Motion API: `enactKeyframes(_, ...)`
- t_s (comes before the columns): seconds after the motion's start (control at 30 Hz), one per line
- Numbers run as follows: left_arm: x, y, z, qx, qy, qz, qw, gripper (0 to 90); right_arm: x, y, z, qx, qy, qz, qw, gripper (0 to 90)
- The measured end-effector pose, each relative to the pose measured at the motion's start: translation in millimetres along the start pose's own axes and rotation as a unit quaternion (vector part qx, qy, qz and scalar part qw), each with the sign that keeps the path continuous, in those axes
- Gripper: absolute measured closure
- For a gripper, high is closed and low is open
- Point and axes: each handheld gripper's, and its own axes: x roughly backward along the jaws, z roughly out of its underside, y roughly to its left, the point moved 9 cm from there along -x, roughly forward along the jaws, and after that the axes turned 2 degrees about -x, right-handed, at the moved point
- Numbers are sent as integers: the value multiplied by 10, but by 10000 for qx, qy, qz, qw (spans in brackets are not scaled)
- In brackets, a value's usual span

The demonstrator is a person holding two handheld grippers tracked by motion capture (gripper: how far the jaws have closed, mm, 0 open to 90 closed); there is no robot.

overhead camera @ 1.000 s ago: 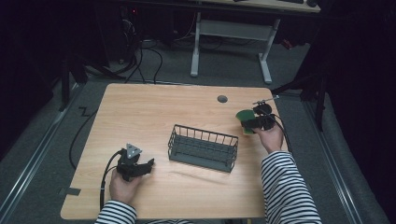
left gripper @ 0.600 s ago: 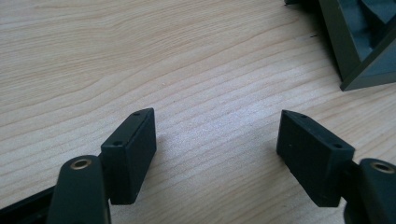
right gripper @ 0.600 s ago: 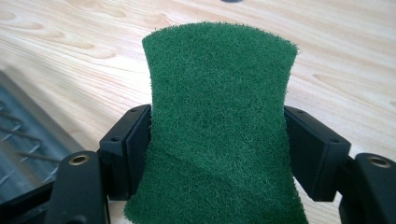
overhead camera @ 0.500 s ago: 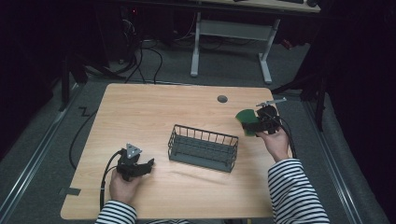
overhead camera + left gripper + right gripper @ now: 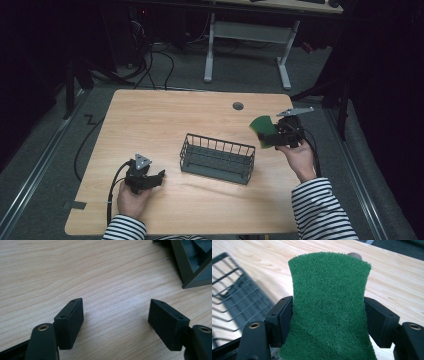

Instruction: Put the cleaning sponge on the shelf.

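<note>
While the right gripper (image 5: 274, 135) is held above the table (image 5: 165, 115) at about 3 o'clock from the wire basket (image 5: 218, 159), its two black jaws are clamped on a green scouring pad (image 5: 263, 131), one on each side edge. In the right gripper view the pad (image 5: 329, 307) stands up between the jaws, pinched in at the waist where they press it, and flares wider toward its top edge; the basket (image 5: 234, 297) lies below it at 9 o'clock. The pad hangs clear of the tabletop, near the basket's right end and not inside it. The left gripper (image 5: 150, 180) rests low on the table at 8 o'clock from the basket, well apart from the pad. In the left gripper view its jaws stand wide apart with bare wood between them, and a corner of the basket (image 5: 192, 267) shows at 2 o'clock. A small round grommet (image 5: 238, 106) sits in the table at 12 o'clock from the basket
</note>
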Motion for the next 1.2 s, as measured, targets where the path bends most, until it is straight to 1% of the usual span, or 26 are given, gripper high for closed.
enactKeyframes(0.1, 0, 0, 0, 2, -1, 1, 10000, 290, 44, 102, -5, 119, -22, -84, 9999, 291)
enactKeyframes(0.13, 0, 0, 0, 2, -1, 1, 10000, 290, 44, 102, -5, 119, -22, -84, 9999, 291)
enactKeyframes(0.17, -1, -2, -1, -4, -1, -7, 10000, 290, 64, 166, -14, 157, -45, -158, 9997, 291)
enactKeyframes(0.23, -1, -2, 0, -6, 0, -5, 10000, 290, 69, 188, -16, 180, -42, -179, 9997, 291)
enactKeyframes(0.27, 0, 0, 0, 0, 0, 1, 10000, 290, 75, 252, -23, 262, -40, -243, 9994, 291)
enactKeyframes(0.37, -1, -2, 0, -12, 4, -4, 10000, 289, 78, 341, -28, 336, -44, -308, 9990, 291)
enactKeyframes(0.4, -1, -2, 0, -12, 4, -4, 10000, 288, 78, 341, -28, 336, -44, -308, 9990, 291)
enactKeyframes(0.47, -1, -2, 0, -12, 5, -3, 10000, 288, 59, 429, -25, 423, -44, -406, 9983, 291)
enactKeyframes(0.5, -1, -2, 0, -12, 5, -3, 10000, 288, 59, 429, -25, 423, -44, -406, 9983, 291)
enactKeyframes(0.57, -1, -2, 0, -15, 6, -7, 10000, 289, 36, 517, -19, 531, 11, -469, 9975, 291)
enactKeyframes(0.6, -1, -2, 0, -15, 6, -7, 10000, 288, 36, 517, -19, 531, 11, -469, 9975, 291)
enactKeyframes(0.63, -1, -2, 1, -19, 9, -8, 10000, 288, 18, 567, -20, 627, 12, -502, 9968, 290)
enactKeyframes(0.67, -1, -2, 1, -19, 9, -8, 10000, 288, 18, 567, -20, 627, 12, -502, 9968, 290)
enactKeyframes(0.7, -1, -2, 0, -17, 6, -8, 10000, 288, -4, 611, -15, 663, 30, -513, 9965, 290)
enactKeyframes(0.73, -1, -2, 0, -17, 6, -8, 10000, 288, -4, 611, -15, 663, 30, -513, 9965, 290)
enactKeyframes(0.77, -1, -2, 0, -17, 6, -6, 10000, 288, -31, 655, -14, 706, 33, -555, 9960, 290)
enactKeyframes(0.83, -1, -2, 0, -15, 6, -7, 10000, 289, -41, 670, -15, 735, 30, -562, 9957, 290)
enactKeyframes(0.87, -1, -2, 0, -16, 5, -8, 10000, 288, -71, 719, -12, 784, 75, -591, 9951, 290)
enactKeyframes(0.93, -1, -2, 0, -17, 7, -8, 10000, 288, -88, 739, -13, 814, 86, -614, 9947, 290)
enactKeyframes(0.97, -1, -2, 0, -16, 6, -4, 10000, 288, -117, 783, -11, 869, 126, -641, 9941, 290)
enactKeyframes(1.0, -1, -2, 0, -16, 6, -4, 10000, 288, -117, 783, -11, 869, 126, -641, 9941, 290)
enactKeyframes(1.03, -1, -2, 0, -12, 5, -2, 10000, 288, -146, 818, -7, 949, 158, -614, 9935, 289)
enactKeyframes(1.1, 0, -1, 0, -4, 2, 5, 10000, 288, -177, 853, -4, 978, 184, -647, 9929, 289)
enactKeyframes(1.2, 2, 1, 0, 10, 2, 24, 10000, 288, -205, 878, 3, 1028, 220, -629, 9925, 289)
